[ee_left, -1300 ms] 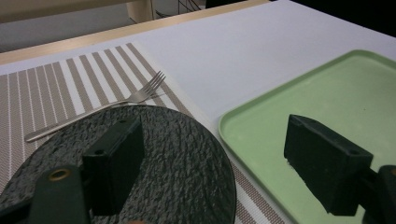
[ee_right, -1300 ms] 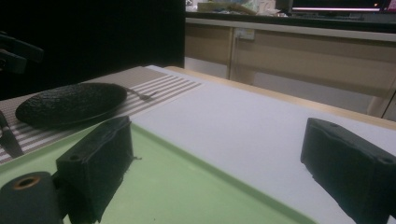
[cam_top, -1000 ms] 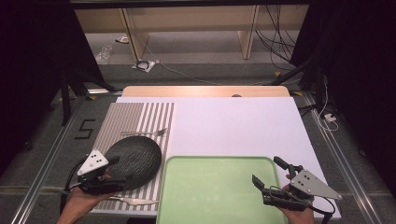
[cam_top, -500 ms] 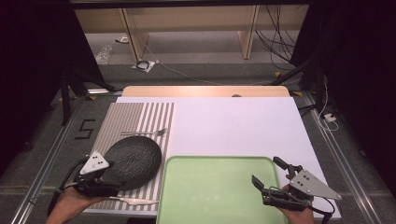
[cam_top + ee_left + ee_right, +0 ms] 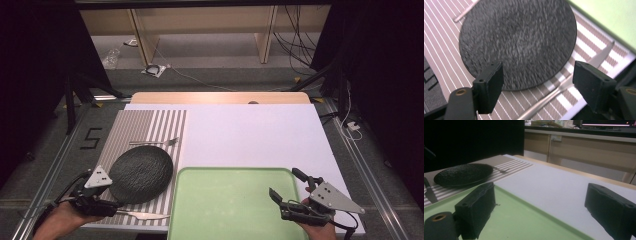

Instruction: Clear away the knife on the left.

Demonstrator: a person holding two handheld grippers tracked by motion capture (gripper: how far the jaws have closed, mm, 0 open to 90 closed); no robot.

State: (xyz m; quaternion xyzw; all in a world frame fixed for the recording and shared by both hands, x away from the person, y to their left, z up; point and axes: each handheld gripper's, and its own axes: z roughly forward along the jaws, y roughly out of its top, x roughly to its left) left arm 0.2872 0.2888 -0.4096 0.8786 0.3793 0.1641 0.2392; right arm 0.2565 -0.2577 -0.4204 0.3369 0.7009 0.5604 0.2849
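A black round plate (image 5: 142, 172) (image 5: 519, 40) lies flat on a striped placemat (image 5: 150, 125). A fork (image 5: 155, 142) rests just beyond it and a knife (image 5: 142, 215) (image 5: 564, 85) lies on its near side. My left gripper (image 5: 112, 202) (image 5: 536, 87) hovers at the plate's near-left rim. Its jaws have just been closing a little but still stand wide apart, and beneath the gap are the plate's rim and the knife handle, neither of them gripped. My right gripper (image 5: 286, 184) (image 5: 541, 207) is open with nothing in it over the near-right corner of a green tray (image 5: 230, 205) (image 5: 519, 220).
A white sheet (image 5: 250, 135) covers the table beyond the tray, with a wooden strip (image 5: 220, 97) at the far edge. Metal rails (image 5: 370, 170) run along both sides of the table. The floor behind holds cables and shelving.
My left gripper has drawn back slightly toward the near-left, so more of the plate's left rim shows. The right gripper has stayed where it was.
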